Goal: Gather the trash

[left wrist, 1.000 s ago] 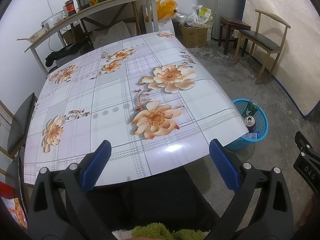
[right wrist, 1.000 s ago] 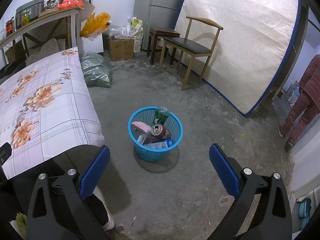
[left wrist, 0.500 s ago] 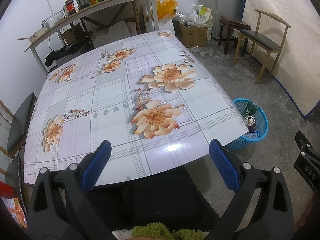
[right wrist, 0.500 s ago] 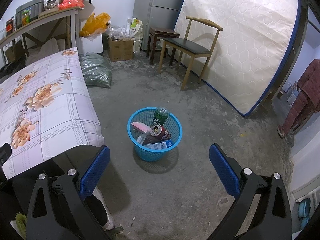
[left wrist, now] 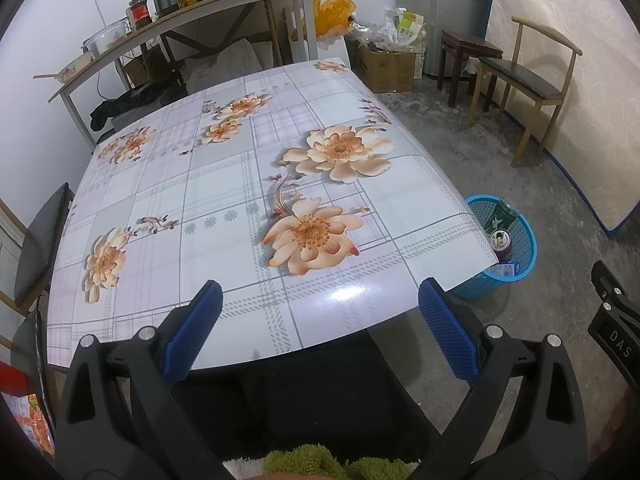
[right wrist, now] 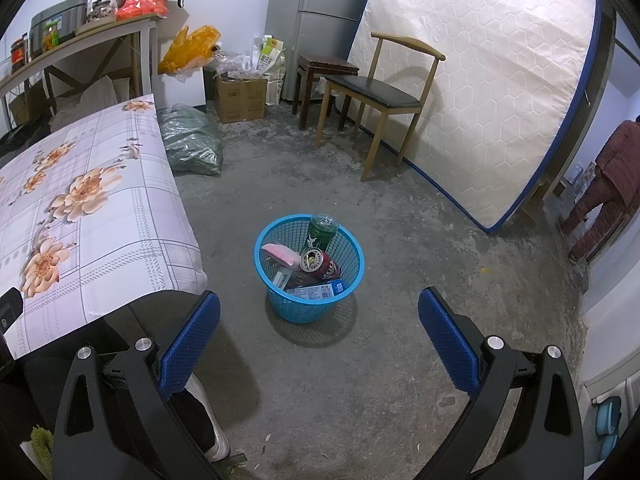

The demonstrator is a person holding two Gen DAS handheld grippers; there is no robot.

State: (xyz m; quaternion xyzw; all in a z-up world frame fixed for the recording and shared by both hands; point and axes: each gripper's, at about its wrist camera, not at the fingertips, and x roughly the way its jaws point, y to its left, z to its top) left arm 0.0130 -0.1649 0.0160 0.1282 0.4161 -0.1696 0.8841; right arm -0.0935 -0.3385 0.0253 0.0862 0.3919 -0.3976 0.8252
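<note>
A blue mesh trash basket [right wrist: 280, 304] stands on the concrete floor beside the table's near right corner. Inside it lie a red can [right wrist: 320, 265], a green bottle [right wrist: 322, 232], a pink item [right wrist: 282, 255] and flat wrappers [right wrist: 316, 290]. The same basket [left wrist: 524, 256] shows partly behind the table edge in the left wrist view. My right gripper [right wrist: 319, 336] hangs open above the floor just short of the basket, nothing between its blue pads. My left gripper [left wrist: 320, 326] is open over the near edge of the flowered table [left wrist: 224, 184], holding nothing.
A wooden chair [right wrist: 380, 92] and dark stool [right wrist: 320, 68] stand before a leaning mattress [right wrist: 480, 80]. A green bag [right wrist: 192, 144], cardboard box [right wrist: 242, 98] and shelf with jars [left wrist: 180, 12] line the back. A person [right wrist: 600, 188] stands at the far right doorway.
</note>
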